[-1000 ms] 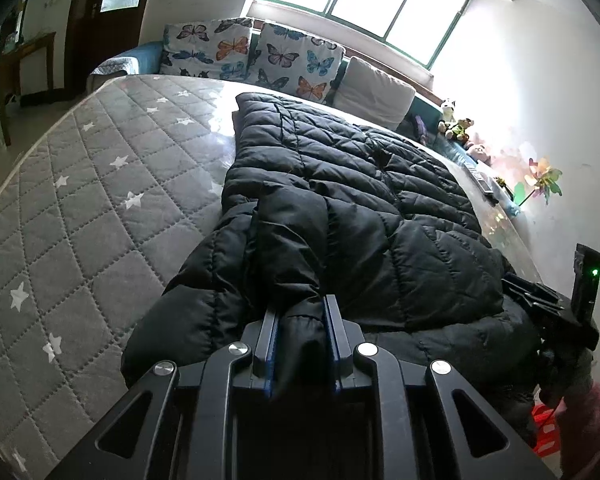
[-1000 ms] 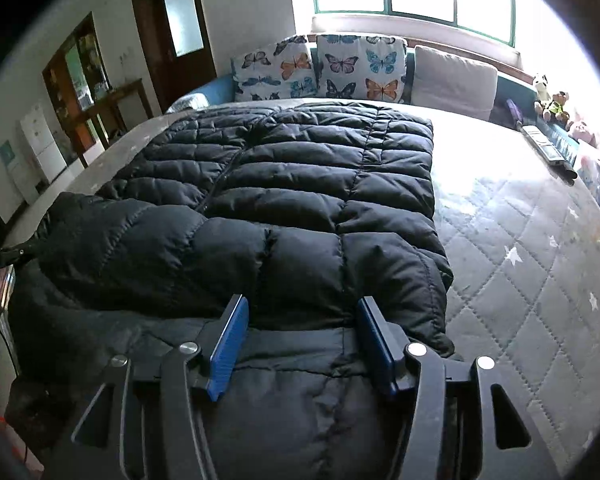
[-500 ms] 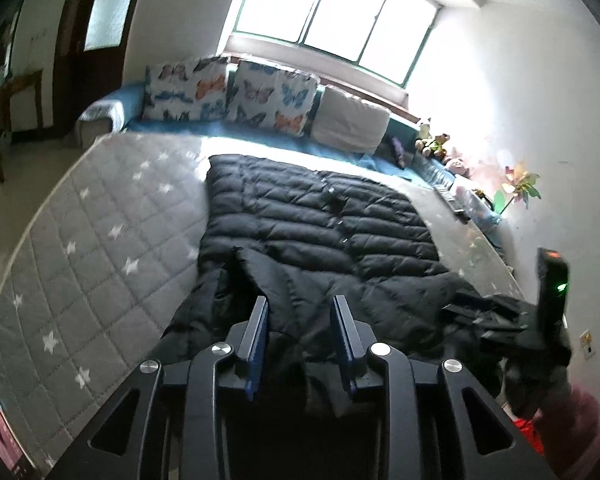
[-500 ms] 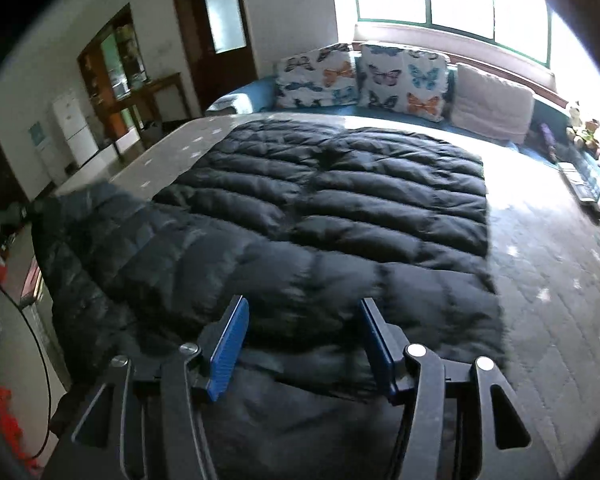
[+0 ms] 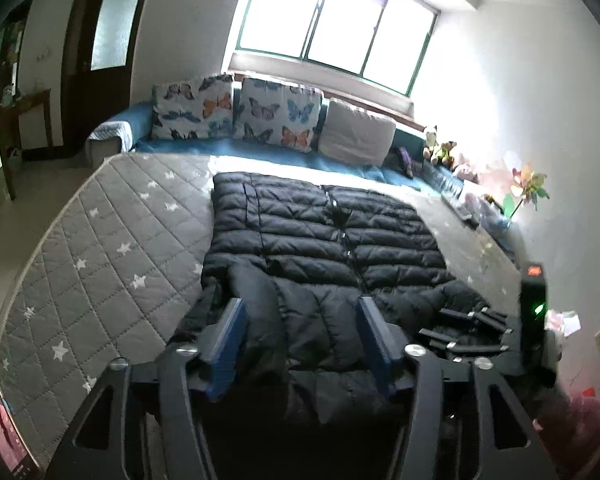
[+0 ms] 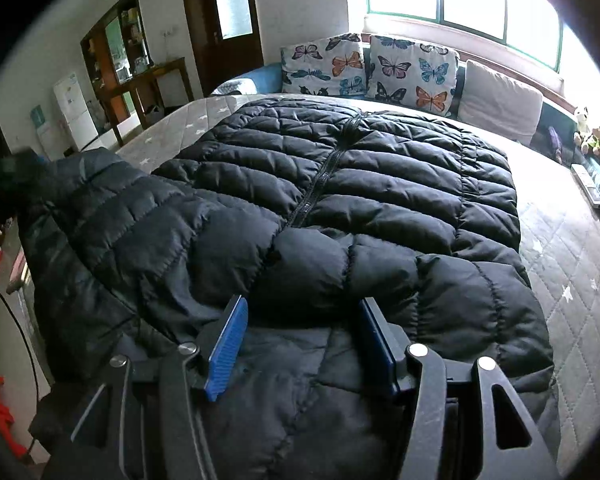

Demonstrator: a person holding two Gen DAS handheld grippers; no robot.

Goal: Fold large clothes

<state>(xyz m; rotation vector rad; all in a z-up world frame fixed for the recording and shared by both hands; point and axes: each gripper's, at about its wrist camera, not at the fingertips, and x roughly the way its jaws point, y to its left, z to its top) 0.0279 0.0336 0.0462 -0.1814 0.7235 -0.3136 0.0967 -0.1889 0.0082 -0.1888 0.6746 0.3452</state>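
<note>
Jacket (image 5: 324, 240) lay flat on bed (image 5: 112, 240); sleeve, pinched a second earlier, was released. My left tool (image 5: 300, 332) had just opened; right tool (image 6: 304, 336) gaped, gripping nothing. Near hem cut off.

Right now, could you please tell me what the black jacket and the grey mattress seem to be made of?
Jacket: probably a thin synthetic shell over puffy filling, judging by its stitched padded rows and slight sheen. Mattress: matte quilted fabric with diamond stitching and white stars; its core is hidden.
</note>
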